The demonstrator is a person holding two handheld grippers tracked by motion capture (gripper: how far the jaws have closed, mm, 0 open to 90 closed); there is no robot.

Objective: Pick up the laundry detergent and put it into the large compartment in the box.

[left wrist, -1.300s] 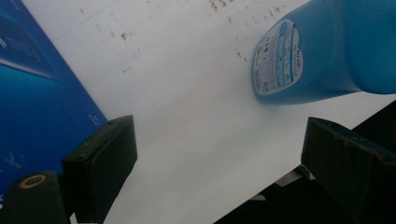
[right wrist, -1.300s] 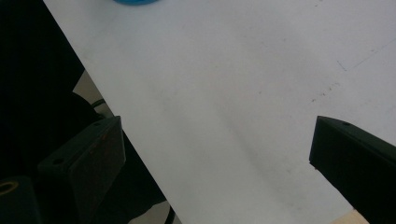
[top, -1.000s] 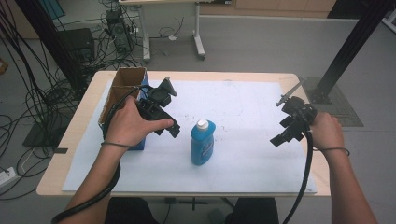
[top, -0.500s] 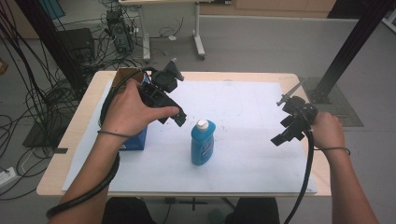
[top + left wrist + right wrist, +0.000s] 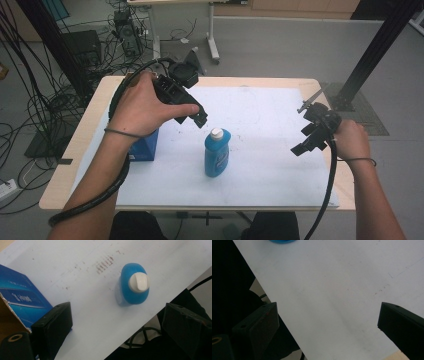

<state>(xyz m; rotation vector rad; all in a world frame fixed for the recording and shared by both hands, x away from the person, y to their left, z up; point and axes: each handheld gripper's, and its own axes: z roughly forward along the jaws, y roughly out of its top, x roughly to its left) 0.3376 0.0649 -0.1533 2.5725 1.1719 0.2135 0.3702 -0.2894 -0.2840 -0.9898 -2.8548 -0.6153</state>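
Hanging wide open and empty, the left gripper [image 5: 199, 119] has the blue bottle [image 5: 216, 153] just below; it looks smooth and tippy, so grab its middle.

High view: fixed above the person's side of the desk [image 5: 280, 85], facing forward and down, far enough to take in the whole top and the floor behind. Left gripper view: close, looking steeply down on the blue bottle [image 5: 135, 287], which the high view shares. Right gripper view: very close to the white sheet [image 5: 337, 290], bottle's base at the top edge.
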